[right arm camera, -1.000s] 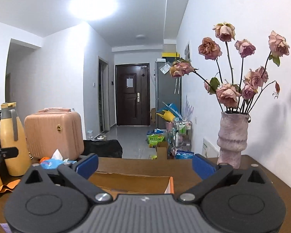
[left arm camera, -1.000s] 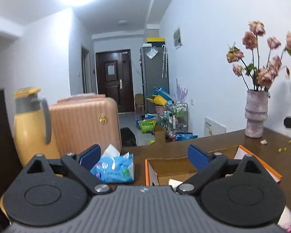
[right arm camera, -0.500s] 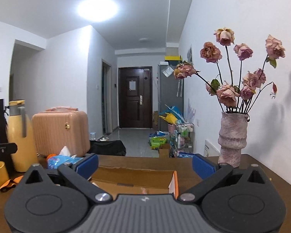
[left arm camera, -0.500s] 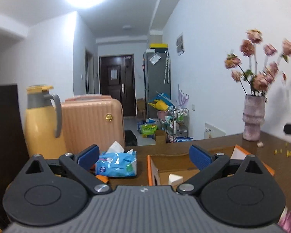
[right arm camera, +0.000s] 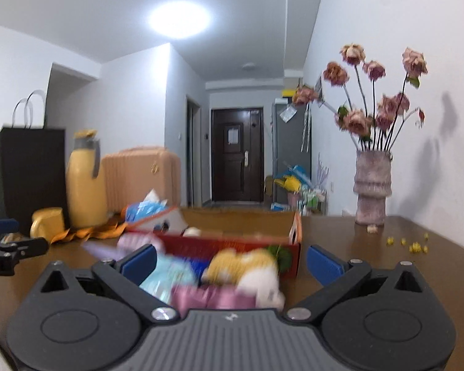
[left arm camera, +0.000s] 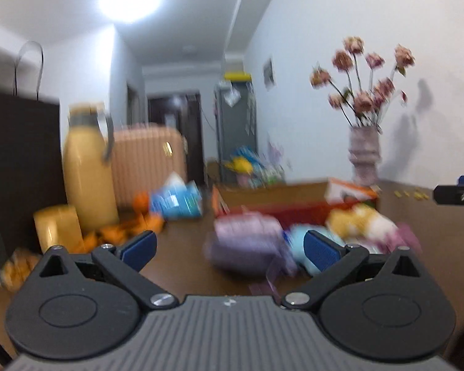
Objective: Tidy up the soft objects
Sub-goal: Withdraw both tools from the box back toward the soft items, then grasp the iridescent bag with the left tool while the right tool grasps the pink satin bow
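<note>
A brown wooden table (right arm camera: 371,256) stood in a white-walled room, with a dark door (right arm camera: 236,154) at the end of the hallway behind it. Both views were blurred by motion, so the nearer things showed only as shapes and colours.

The left gripper (left arm camera: 229,245) was spread wide and empty, hanging above the table. Between and just beyond its blue pads lay a purple soft toy (left arm camera: 247,244). To the right of it sat a light blue soft item (left arm camera: 297,241), and past that a yellow and white plush (left arm camera: 358,219) beside a pink soft piece (left arm camera: 406,235). Whether these touched one another could not be told through the blur.

The right gripper (right arm camera: 230,262) was likewise released and held nothing. Close in front of it lay the yellow and white plush, the light blue item and the pink piece, all just before an open cardboard box (right arm camera: 241,221) with orange-edged flaps.

At the left end of the table stood a black paper bag (right arm camera: 27,179), a yellow thermos jug (right arm camera: 85,182), a yellow mug (right arm camera: 48,221), a peach-coloured suitcase (right arm camera: 142,176) and a blue tissue pack (right arm camera: 145,208). At the right, near the wall, a pale textured vase (right arm camera: 372,188) held dried pink roses (right arm camera: 374,92), with small yellow bits (right arm camera: 413,245) scattered on the tabletop near it.
</note>
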Motion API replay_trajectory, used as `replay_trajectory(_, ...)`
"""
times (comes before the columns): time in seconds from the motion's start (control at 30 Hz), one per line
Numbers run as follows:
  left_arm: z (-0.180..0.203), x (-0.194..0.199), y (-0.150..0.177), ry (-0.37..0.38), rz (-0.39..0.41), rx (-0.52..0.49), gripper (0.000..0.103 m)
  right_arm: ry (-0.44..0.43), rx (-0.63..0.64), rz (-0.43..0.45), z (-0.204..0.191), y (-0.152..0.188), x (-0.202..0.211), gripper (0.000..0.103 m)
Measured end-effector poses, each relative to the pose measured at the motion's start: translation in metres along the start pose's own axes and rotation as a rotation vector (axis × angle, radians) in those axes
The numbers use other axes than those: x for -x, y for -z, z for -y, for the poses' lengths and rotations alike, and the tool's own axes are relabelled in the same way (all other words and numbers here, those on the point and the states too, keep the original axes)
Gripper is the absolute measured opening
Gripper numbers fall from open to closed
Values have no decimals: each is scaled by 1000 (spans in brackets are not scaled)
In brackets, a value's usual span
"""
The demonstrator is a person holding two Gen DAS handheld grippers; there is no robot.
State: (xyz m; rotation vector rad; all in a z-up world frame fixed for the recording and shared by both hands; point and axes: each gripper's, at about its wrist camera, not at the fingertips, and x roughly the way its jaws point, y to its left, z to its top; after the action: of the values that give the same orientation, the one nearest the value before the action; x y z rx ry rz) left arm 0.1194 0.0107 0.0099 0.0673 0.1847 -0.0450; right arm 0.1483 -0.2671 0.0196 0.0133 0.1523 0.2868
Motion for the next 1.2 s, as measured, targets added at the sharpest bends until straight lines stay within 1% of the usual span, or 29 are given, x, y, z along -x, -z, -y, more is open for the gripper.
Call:
replay_trajectory(0.13,-2,15,19,10,-88,20,103,-20,-55,-74,-15,32,30,103)
replay_trajectory(0.2,-5,28,24,16,-109,14,103,-32,-27,-114,-22,42,43,103)
replay_trajectory(0.27,-8,38,26,7,-125,8,103,-33,-13,-160,-27,49,54,103)
replay_trajectory(0.33,-11,46,25,-5,-134,9,103,-55,-3,-201,-28,51,62,103)
replay_trajectory(0.4,-15,48,22,-19,-132,22,103,-58,-6,-204,-27,49,67,103)
replay_trajectory(0.5,-18,45,20,-32,-148,40,103,-38,-21,-195,-24,46,68,103)
replay_trajectory(0.73,-13,32,22,4,-171,38,103,-22,-59,-197,-18,47,51,102)
replay_trajectory(0.77,-10,29,22,14,-174,36,103,-17,-63,-197,-18,47,48,101)
replay_trajectory(0.83,-3,19,21,66,-192,48,103,-5,-67,-195,-19,45,41,99)
replay_trajectory(0.87,-1,14,19,101,-202,60,103,2,-69,-193,-18,44,37,97)
replay_trajectory(0.9,3,6,17,155,-216,77,103,9,-70,-193,-16,43,34,96)
replay_trajectory(0.93,9,-2,14,194,-229,84,103,19,-73,-191,-14,40,30,95)
replay_trajectory(1.0,23,-17,7,257,-224,71,103,39,-76,-180,-9,35,25,95)
replay_trajectory(1.13,52,-48,-3,309,-199,33,103,69,-67,-159,0,26,17,93)
replay_trajectory(1.17,57,-56,-4,310,-206,30,103,71,-63,-156,2,24,15,93)
replay_trajectory(1.2,62,-63,-4,315,-220,30,100,74,-60,-152,4,23,13,92)
